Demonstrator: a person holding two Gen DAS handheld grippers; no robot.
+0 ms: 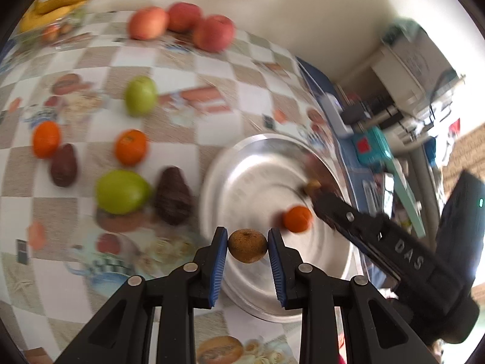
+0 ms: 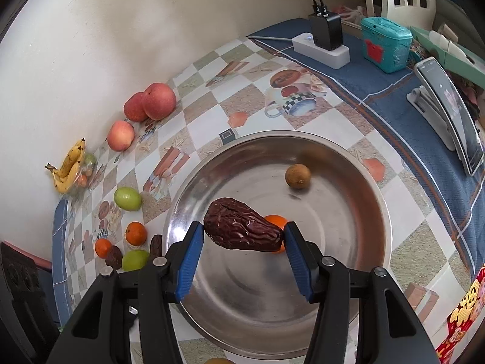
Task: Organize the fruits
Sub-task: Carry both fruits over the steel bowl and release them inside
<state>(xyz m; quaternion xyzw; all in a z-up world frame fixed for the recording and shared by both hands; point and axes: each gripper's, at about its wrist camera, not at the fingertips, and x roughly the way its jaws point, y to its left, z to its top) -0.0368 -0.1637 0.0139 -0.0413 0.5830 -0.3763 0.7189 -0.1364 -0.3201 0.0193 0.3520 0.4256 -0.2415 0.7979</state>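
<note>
left claw clamped on a small brown round fruit, held over the near rim of the steel basin; right claw clamped on a wrinkled dark date, held above the basin's middle. inside the basin: one orange, half hidden behind the date in the right wrist view, and a second brown round fruit toward the far side. left of the basin on the checked table: two green fruits, two oranges, two dark dates, loosely grouped; nothing between them and the basin's rim. farther from the basin, along the wall: three red apples and a bunch of bananas lying over a clear bag of small fruit. seen sharply only from the right wrist: beyond the basin, on the blue cloth border, a white power strip with a black charger, a teal box, and a phone on a stand leaning upright. seen only from the left wrist, blurred: the right claw's black arm reaching in across the basin's right side.
</note>
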